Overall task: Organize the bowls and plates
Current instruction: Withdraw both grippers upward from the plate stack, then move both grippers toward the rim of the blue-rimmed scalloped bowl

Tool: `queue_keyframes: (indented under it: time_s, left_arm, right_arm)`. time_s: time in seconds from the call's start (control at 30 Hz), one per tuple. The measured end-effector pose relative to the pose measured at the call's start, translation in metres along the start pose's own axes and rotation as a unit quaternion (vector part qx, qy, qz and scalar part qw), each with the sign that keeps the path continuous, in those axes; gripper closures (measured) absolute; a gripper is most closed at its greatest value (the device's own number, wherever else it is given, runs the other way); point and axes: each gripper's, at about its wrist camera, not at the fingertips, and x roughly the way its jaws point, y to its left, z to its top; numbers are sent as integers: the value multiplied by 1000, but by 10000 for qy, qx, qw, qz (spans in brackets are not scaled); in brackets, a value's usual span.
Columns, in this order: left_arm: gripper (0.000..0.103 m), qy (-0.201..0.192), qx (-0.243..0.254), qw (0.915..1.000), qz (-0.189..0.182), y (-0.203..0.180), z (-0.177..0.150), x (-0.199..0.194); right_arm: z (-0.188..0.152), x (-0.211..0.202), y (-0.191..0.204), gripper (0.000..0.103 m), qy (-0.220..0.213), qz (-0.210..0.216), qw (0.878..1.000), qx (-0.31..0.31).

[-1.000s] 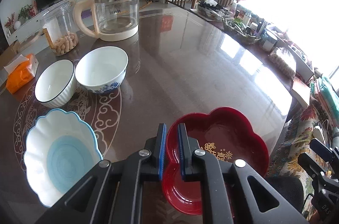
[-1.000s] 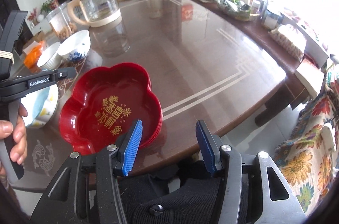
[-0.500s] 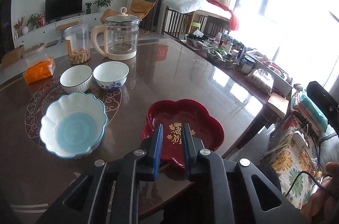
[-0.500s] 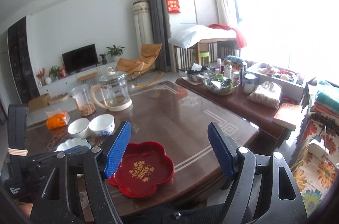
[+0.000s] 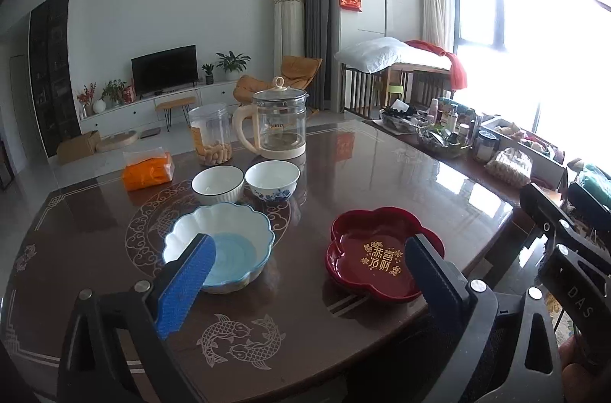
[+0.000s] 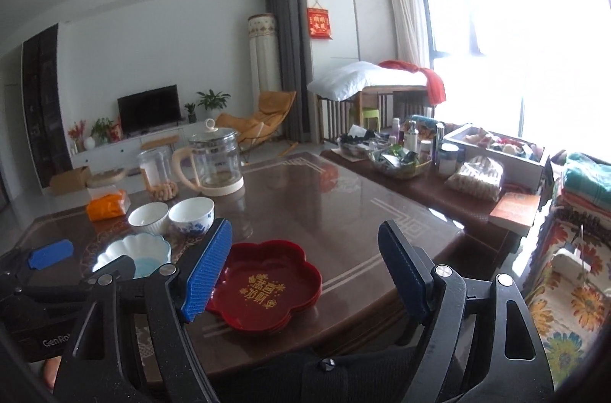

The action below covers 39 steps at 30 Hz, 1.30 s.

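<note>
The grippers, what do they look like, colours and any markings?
Both are black angular frames with silver bolts and ribbed blue pads on the jaws. The left gripper shows white "GenRo" lettering in the right wrist view; the right gripper shows "DAS" in the left wrist view.

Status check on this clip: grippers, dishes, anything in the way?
Left gripper open, empty. Right gripper open, empty. Red plate, scalloped blue bowl, two small white bowls separate on table, unstacked. Kettle behind, not blocking.
</note>
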Motion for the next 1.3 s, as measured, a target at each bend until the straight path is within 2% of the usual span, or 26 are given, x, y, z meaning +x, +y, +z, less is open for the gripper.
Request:
queue_keyframes:
  time_s: [0.07,0.17,0.33,0.5,0.63,0.73,0.83,1.03,1.2,1.3]
  left_arm:
    - [3,30,25,9999,165,6,0,-6]
    - [2,8,-14,9988,496,16,-8,-18]
    - [2,120,-202,9981,565,42,-28,-39]
    - [2,294,-379,9943,949,73,-46,-46]
    - [2,544,-569,9916,1029,101,-59,-44]
    - [2,573,-559,9899,1170,113,-66,-46]
    - [2,508,-777,9897,1087,124,-68,-50]
    - [2,414,-1275,9886,684,135,-74,-51]
    - [2,922,-1131,9879,522,131,-76,-20]
    - [2,1104,-1057,9866,564,129,-76,-3]
  right_arm:
    - [-2,4,7,21,177,-3,9997,-159]
    - [-7,0,9,21,352,170,9992,22]
    - [1,-27,18,21,62,63,10000,-22]
    - [8,-33,31,21,99,219,9995,-180]
    - [7,-34,37,21,100,285,9994,-197]
    - [7,-35,40,21,38,319,9992,-258]
    - [7,-31,44,21,59,376,9987,-334]
    - [-8,-10,51,21,593,675,9955,-291]
    - [-29,8,58,21,1002,888,9903,-367]
    - [-33,10,64,21,1016,1092,9882,-346]
